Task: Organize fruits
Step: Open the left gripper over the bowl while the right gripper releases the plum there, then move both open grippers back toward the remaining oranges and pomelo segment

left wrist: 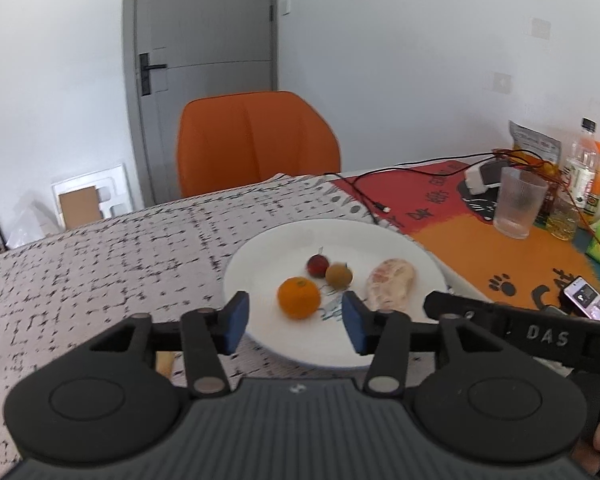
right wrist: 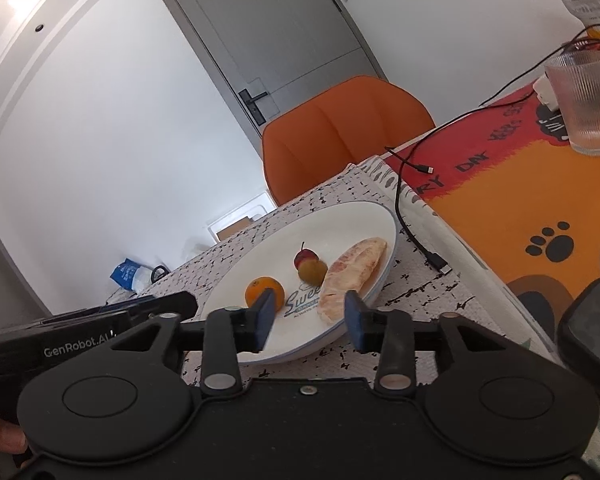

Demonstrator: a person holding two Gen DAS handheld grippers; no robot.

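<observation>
A white plate (left wrist: 268, 252) sits on the patterned tablecloth and holds an orange (left wrist: 298, 297), a small red fruit (left wrist: 317, 265), a small brown-green fruit (left wrist: 339, 276) and a peeled pomelo segment (left wrist: 391, 285). My left gripper (left wrist: 296, 324) is open and empty, hovering over the plate's near rim with the orange just beyond its jaws. In the right wrist view the plate (right wrist: 260, 256) shows the orange (right wrist: 260, 288), red fruit (right wrist: 303, 257), brown-green fruit (right wrist: 313, 271) and pomelo segment (right wrist: 352, 272). My right gripper (right wrist: 309, 322) is open and empty above the plate's near rim.
An orange chair (left wrist: 256, 140) stands behind the table. A ribbed glass (left wrist: 518, 204), bottles (left wrist: 582, 168), a snack bag (left wrist: 534, 142) and cables (left wrist: 380, 196) lie at the right on an orange mat. A phone (left wrist: 590, 304) lies near the right edge.
</observation>
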